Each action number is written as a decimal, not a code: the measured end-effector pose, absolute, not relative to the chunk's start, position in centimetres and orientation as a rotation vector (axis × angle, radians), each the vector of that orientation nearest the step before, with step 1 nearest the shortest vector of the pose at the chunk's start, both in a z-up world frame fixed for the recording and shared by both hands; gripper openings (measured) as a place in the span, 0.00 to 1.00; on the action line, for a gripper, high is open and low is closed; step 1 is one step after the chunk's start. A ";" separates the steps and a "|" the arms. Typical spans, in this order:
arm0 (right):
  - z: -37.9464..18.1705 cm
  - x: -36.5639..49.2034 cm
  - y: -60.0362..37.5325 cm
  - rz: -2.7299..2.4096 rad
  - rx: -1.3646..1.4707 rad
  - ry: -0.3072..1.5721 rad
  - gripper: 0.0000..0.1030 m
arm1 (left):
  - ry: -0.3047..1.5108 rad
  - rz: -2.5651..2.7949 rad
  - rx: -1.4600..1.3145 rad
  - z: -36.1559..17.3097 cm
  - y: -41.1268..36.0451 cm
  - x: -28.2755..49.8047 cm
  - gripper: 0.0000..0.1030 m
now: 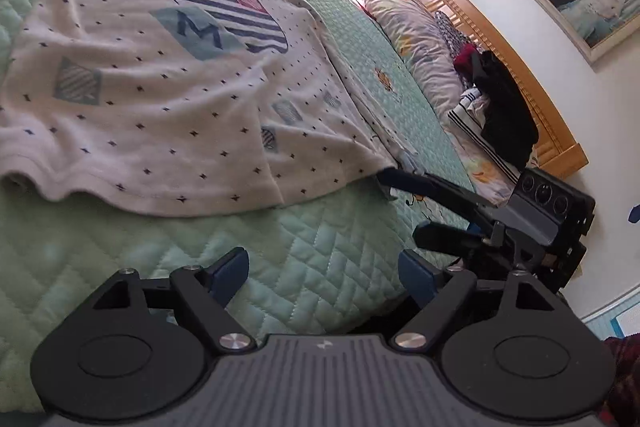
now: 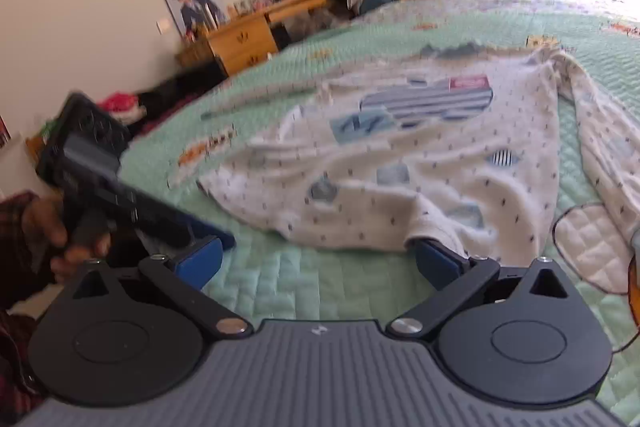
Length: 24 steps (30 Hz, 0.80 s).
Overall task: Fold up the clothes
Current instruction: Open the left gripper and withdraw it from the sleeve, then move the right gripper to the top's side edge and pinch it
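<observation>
Left wrist view: left gripper (image 1: 324, 277) spread wide, nothing between the blue pads, hovering over bare quilt (image 1: 280, 251); shirt (image 1: 160, 75) ahead and to the left, spread flat, hem nearest, collar away toward the far edge of the bed, so long axis roughly along the line of sight; hem apart from the pads, a strip of quilt between; right gripper (image 1: 390, 183) at the hem's right corner, one finger tip touching or just under the cloth, jaws apart as far as seen.

Right wrist view: blurred; right gripper (image 2: 320, 259) open, right pad at the hem of the shirt (image 2: 420, 155), a fold of cloth lying over its tip, nothing pinched; left gripper (image 2: 200, 227) off to the left, short of the hem; right clearly the nearer; likely next: close on that corner, left to reach forward for the other.
</observation>
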State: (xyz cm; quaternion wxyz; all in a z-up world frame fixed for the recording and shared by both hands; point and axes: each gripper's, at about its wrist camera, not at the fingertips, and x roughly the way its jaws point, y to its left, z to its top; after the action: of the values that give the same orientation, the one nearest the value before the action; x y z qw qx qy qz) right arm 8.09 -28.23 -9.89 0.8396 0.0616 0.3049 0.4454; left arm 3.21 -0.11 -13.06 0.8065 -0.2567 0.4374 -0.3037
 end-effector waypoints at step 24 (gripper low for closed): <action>-10.5 17.6 -31.9 0.882 0.654 0.717 1.00 | 0.937 -0.599 -0.605 -12.9 0.5 6.2 0.83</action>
State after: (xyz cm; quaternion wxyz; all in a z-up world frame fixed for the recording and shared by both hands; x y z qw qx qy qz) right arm 17.64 -31.95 -10.46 0.7928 0.3039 0.3332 0.4100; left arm 6.20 0.48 -12.90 0.8064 -0.2826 0.4377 -0.2798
